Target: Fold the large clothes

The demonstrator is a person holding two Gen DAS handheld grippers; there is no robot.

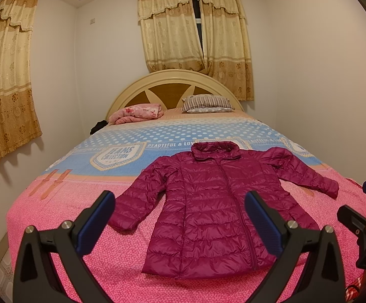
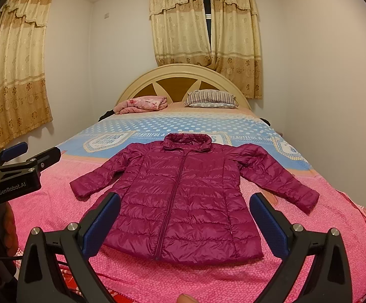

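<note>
A magenta quilted puffer jacket (image 1: pixel 213 202) lies flat and zipped on the bed, collar toward the headboard, both sleeves spread out; it also shows in the right wrist view (image 2: pixel 183 197). My left gripper (image 1: pixel 180 202) is open and empty, held above the near end of the bed before the jacket's hem. My right gripper (image 2: pixel 185 204) is open and empty, also above the hem. The right gripper shows at the right edge of the left wrist view (image 1: pixel 359 202), and the left gripper at the left edge of the right wrist view (image 2: pixel 34 151).
The bed (image 1: pixel 82 227) has a pink and blue printed cover. A folded pink blanket (image 1: pixel 137 112) and a striped pillow (image 1: pixel 208 103) lie by the curved headboard (image 1: pixel 172 80). Walls stand close on both sides, with curtains (image 1: pixel 195 30) behind.
</note>
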